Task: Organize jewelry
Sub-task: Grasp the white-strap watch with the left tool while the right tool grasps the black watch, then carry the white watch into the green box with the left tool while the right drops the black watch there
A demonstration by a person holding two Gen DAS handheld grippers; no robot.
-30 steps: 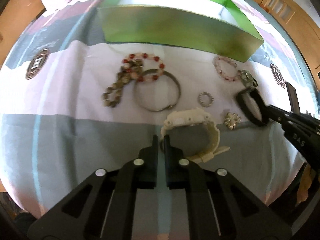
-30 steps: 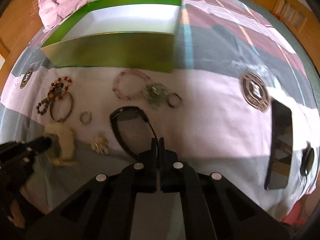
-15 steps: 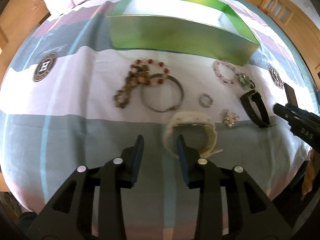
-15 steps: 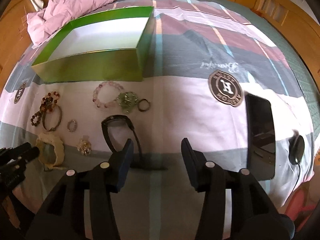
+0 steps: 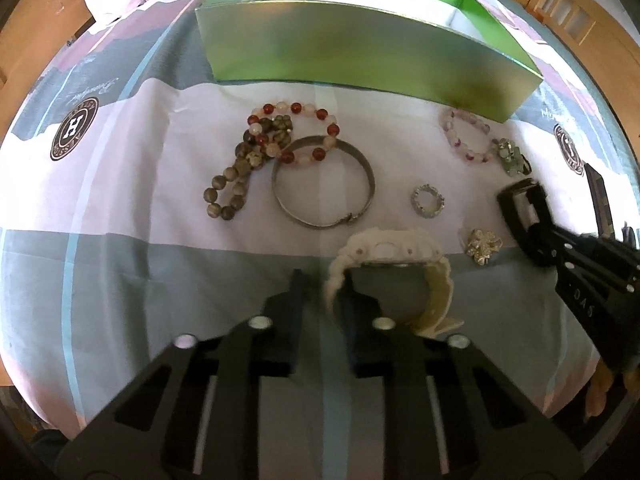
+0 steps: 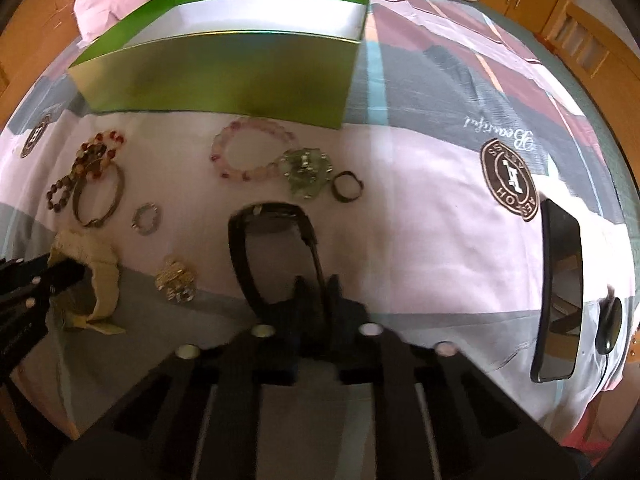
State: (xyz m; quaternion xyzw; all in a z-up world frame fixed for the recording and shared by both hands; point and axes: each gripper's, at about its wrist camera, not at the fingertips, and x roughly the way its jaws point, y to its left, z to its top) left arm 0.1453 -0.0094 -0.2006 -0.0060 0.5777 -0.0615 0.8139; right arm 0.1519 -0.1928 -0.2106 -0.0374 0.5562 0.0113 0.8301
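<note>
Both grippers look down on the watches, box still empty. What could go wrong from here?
1. The left gripper pinches only the strap edge of the cream watch; it may twist or slip on lifting.
2. The right gripper has just the thin strap of the black watch; the watch may swing.
3. The green box has a tall near wall; a dangling watch could catch it.

Ahead of the left gripper's fingers [image 5: 296, 300], past the cream watch [image 5: 386, 254], a silver bangle [image 5: 323, 182] and beaded bracelets [image 5: 294, 132] crowd the path to the green box [image 5: 360, 60]. Left of them the bedsheet [image 5: 132, 200] lies bare. Right of the right gripper's fingers [image 6: 334, 294] bare sheet runs to a phone [image 6: 560, 296].
</note>
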